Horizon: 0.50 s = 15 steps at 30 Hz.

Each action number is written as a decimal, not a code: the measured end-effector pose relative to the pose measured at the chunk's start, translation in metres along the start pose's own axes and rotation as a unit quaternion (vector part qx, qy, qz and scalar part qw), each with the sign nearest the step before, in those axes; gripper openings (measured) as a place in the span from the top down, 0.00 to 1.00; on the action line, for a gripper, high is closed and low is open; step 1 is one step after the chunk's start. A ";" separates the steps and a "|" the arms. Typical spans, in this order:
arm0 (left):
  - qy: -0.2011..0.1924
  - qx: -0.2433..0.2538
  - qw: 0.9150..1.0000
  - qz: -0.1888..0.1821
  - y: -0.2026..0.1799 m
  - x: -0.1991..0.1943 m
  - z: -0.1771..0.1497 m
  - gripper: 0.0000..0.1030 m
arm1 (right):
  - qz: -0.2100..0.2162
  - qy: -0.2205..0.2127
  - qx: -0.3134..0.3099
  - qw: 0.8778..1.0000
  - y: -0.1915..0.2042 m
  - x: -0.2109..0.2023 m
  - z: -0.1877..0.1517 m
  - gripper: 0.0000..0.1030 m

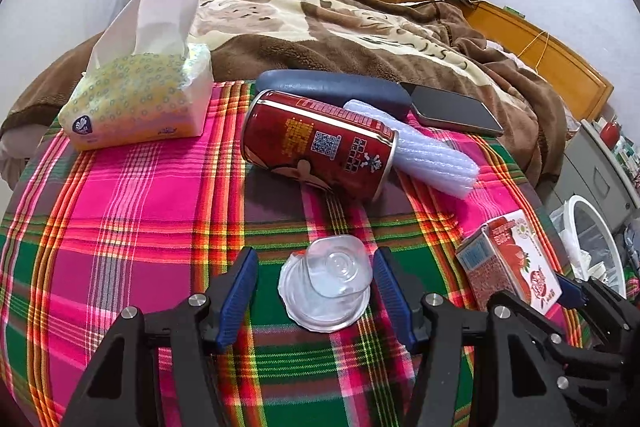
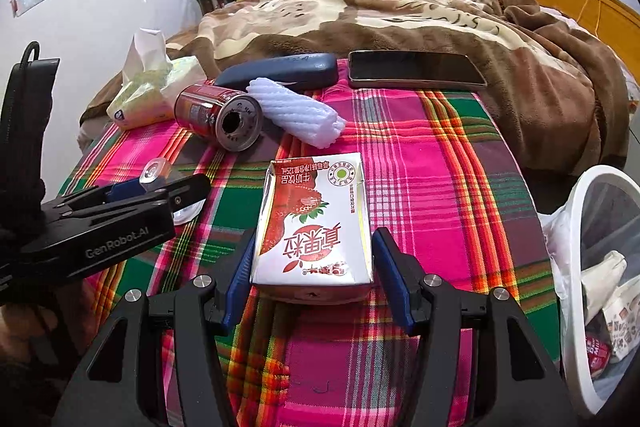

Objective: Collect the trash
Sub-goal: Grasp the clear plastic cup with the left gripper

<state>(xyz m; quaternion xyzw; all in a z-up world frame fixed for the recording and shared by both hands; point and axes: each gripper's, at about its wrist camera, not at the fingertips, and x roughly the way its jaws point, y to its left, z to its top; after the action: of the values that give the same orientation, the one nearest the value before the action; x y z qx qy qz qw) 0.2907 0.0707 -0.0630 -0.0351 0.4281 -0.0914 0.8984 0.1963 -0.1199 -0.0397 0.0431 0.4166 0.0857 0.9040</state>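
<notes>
Straddling a clear plastic cup (image 1: 326, 281) lying on its side, our left gripper (image 1: 316, 295) has its blue pads spread wide, neither one touching the cup. Our right gripper (image 2: 314, 277) is likewise spread on either side of a strawberry milk carton (image 2: 314, 223) lying flat on the plaid cloth (image 2: 440, 187), the pads just beside its edges. Farther off lie a tipped red drink can (image 1: 320, 143), a white foam sleeve (image 1: 428, 155), a tissue pack (image 1: 140, 99), a dark glasses case (image 2: 280, 75) and a phone (image 2: 416, 69). At far right stands a white trash bin (image 2: 576, 227) lined with a bag.
</notes>
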 end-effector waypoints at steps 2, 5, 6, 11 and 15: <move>-0.004 0.000 1.000 0.008 0.000 0.000 0.000 0.53 | 0.001 -0.001 0.001 1.000 -0.001 0.000 0.000 0.43; -0.004 -0.002 1.000 0.012 0.001 0.001 0.001 0.61 | 0.002 -0.001 0.002 1.000 -0.001 0.000 -0.001 0.43; -0.005 -0.003 1.000 0.012 0.002 0.000 0.001 0.64 | 0.002 -0.001 0.002 1.000 -0.001 0.000 -0.001 0.43; -0.010 0.005 1.000 0.014 0.001 -0.001 0.001 0.70 | 0.002 -0.002 0.002 1.000 -0.001 0.000 -0.001 0.43; -0.013 0.013 1.000 0.018 -0.002 -0.006 -0.001 0.70 | 0.002 -0.002 0.002 1.000 -0.002 0.000 -0.001 0.43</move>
<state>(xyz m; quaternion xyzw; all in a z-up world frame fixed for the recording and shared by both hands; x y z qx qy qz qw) 0.2860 0.0701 -0.0594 -0.0164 0.4161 -0.0806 0.9056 0.1957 -0.1217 -0.0402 0.0455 0.4149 0.0868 0.9046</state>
